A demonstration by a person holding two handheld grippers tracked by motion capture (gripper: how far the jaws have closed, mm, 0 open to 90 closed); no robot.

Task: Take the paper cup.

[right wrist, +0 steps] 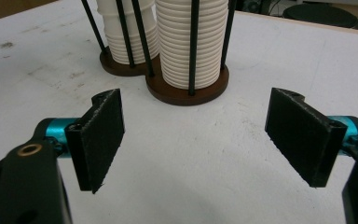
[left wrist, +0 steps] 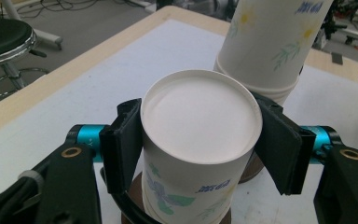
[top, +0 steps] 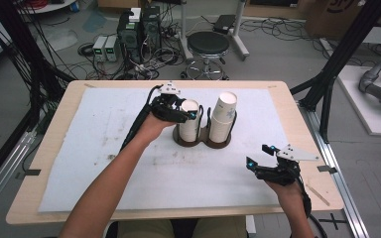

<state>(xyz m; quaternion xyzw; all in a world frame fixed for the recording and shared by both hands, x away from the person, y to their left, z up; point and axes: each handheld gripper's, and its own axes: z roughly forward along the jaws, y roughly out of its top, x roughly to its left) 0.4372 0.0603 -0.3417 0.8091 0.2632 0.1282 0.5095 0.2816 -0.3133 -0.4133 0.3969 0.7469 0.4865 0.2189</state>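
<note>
White paper cup [left wrist: 200,135], upside down atop ribbed stack in dark round holder [top: 202,140], left gripper [left wrist: 200,144] clamped on it mid-table, right gripper [right wrist: 209,140] wide open, empty, near right front corner.

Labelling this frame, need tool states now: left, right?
Left tool: shut on the top upside-down white paper cup of the left stack.
Right tool: open, holding nothing, above the white table mat.

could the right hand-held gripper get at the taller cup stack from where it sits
Probably yes. The right hand-held gripper is open and faces the taller cup stack across bare white mat. The holder's black rods around the stack may hinder a low grasp.
</note>
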